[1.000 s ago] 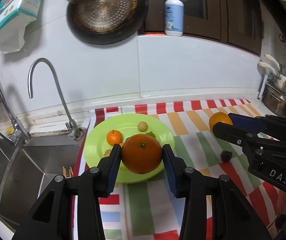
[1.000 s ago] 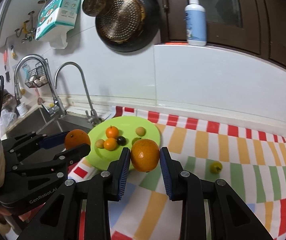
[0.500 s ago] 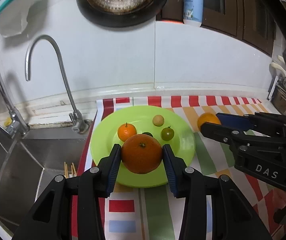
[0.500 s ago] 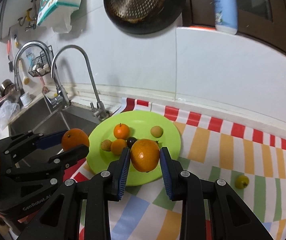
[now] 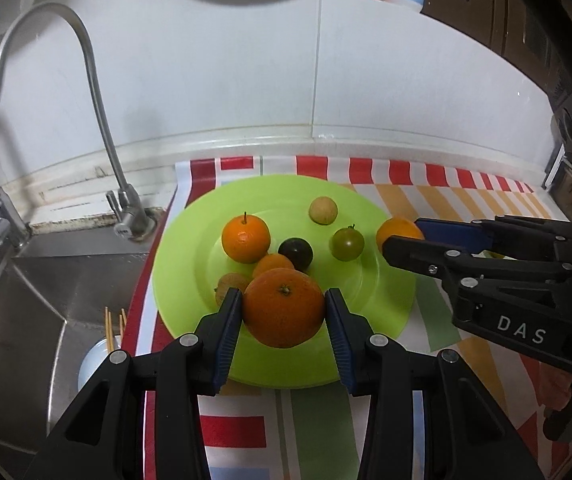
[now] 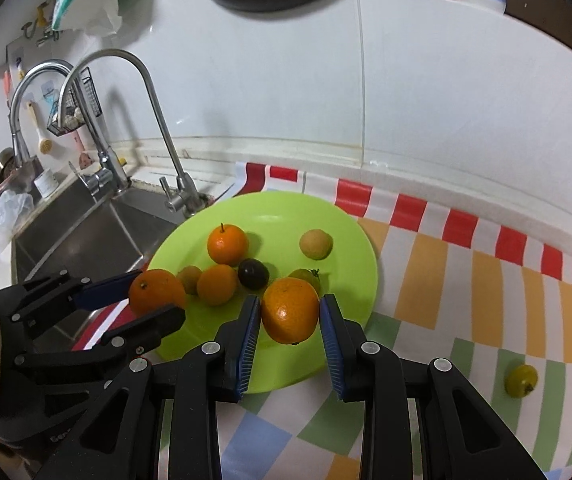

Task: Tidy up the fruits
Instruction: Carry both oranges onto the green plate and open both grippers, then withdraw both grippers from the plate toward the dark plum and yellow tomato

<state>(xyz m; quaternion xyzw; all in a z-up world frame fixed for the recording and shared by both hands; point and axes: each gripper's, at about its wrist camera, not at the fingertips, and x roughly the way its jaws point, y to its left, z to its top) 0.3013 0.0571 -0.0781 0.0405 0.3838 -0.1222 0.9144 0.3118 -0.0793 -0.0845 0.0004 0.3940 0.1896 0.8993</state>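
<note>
A lime green plate (image 5: 378, 280) (image 6: 350, 236) lies on the striped mat beside the sink and holds several small fruits: a tangerine (image 5: 245, 238), a dark plum (image 5: 295, 253), a green tomato (image 5: 346, 243) and a pale round fruit (image 5: 323, 210). My left gripper (image 5: 284, 312) is shut on a large orange (image 5: 284, 311) above the plate's near left part. My right gripper (image 6: 290, 312) is shut on another orange (image 6: 290, 310) above the plate's near right edge. Each gripper also shows in the other's view, left (image 6: 156, 300) and right (image 5: 402, 236).
A small yellow-green fruit (image 6: 520, 380) lies on the mat to the right of the plate. The sink (image 6: 86, 236) with two faucets (image 5: 98, 92) is to the left. A white tiled wall (image 6: 426, 100) stands behind, with a pan hanging above.
Both grippers have moved forward over the green plate, each still holding its orange. The plate and its fruits now look larger and closer.
</note>
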